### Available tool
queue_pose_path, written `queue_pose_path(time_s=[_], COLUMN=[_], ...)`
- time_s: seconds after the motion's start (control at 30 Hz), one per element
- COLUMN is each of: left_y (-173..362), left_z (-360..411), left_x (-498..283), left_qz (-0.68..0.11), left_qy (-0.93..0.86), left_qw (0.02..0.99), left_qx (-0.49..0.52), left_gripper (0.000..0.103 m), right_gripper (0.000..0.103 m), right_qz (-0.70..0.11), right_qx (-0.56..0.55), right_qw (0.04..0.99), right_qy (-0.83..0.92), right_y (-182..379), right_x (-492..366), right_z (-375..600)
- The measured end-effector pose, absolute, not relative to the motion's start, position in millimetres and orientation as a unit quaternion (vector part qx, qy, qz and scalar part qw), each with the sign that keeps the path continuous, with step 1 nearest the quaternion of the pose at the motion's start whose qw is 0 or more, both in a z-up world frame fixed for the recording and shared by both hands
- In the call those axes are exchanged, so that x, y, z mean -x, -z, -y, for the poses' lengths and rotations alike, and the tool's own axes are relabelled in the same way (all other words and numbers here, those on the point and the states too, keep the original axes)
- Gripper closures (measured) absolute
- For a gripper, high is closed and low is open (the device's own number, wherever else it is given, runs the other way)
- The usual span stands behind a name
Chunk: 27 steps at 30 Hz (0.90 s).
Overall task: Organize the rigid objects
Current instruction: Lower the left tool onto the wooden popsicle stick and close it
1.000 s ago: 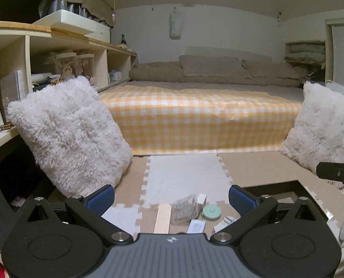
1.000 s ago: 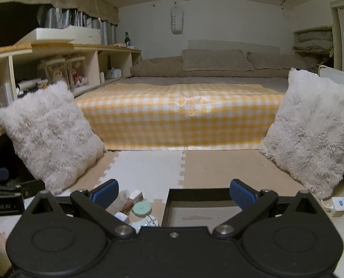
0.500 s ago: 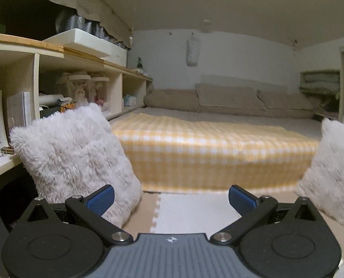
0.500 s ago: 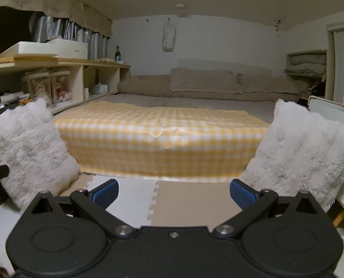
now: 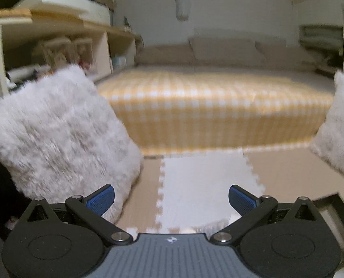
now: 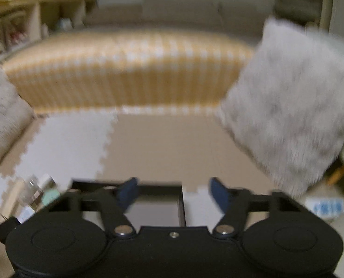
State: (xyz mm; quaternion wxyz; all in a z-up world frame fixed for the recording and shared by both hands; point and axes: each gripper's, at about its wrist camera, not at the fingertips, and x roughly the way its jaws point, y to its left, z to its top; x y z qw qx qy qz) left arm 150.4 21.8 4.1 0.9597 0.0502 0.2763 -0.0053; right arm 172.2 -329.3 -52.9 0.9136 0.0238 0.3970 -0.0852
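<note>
While the yellow checked bed (image 6: 125, 67) fills the background, the black tray (image 6: 158, 199) lies on the floor mat before it; left of the tray sit small items (image 6: 38, 195). The left gripper (image 5: 170, 199) gapes empty; the right gripper (image 6: 172, 193) is closing on nothing.

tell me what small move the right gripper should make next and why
Probably swing left and lower toward the small items on the mat. The right gripper has nothing between its closing jaws and points over the dark tray, while the clear bottle and mint round piece lie left of the tray.
</note>
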Motion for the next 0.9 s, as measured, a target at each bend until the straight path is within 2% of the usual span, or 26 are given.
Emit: queue_pose_path(time_s=[0.13,0.2,0.27,0.3,0.4,0.53,0.6,0.7,0.9], left_y=[20,29,35,37,46,62,70,83,106], left_z=[-31,-35,-38,-37,-36,-37,-34,-31,-34], left_x=[-172,-181,-187,-190,-198,-212,-216,-222,-233], left_qz=[-0.334,-0.353,-0.365,-0.367,-0.38,-0.417,-0.435,-0.459,-0.504], left_qy=[0.033,0.046,0.061,0.065,0.079,0.104,0.109,0.114,0.121], left_qw=[0.941,0.934,0.929,0.928,0.921,0.903,0.893,0.881,0.855], left_qx=[-0.041,-0.03,-0.023,-0.025,-0.03,-0.022,-0.024,-0.028,-0.01], left_gripper=[0.0,0.0,0.0,0.0,0.004,0.016,0.025,0.033,0.039], right_gripper=[0.063,0.078,0.084,0.091,0.097,0.099,0.099,0.098,0.097], right_qz=[-0.457,-0.482,-0.501,-0.51,-0.533,-0.562,-0.573,-0.584,-0.604], right_qx=[-0.058,-0.065,-0.073,-0.074,-0.074,-0.06,-0.046,-0.038,-0.032], right_qw=[0.883,0.868,0.857,0.851,0.838,0.821,0.814,0.808,0.793], right_qy=[0.096,0.105,0.1,0.099,0.086,0.078,0.076,0.074,0.071], right_y=[77,90,98,102,111,126,131,137,149], right_x=[-183,-185,-187,-189,-192,-202,-205,-207,-210], right_z=[348,351,355,356,357,356,353,352,352])
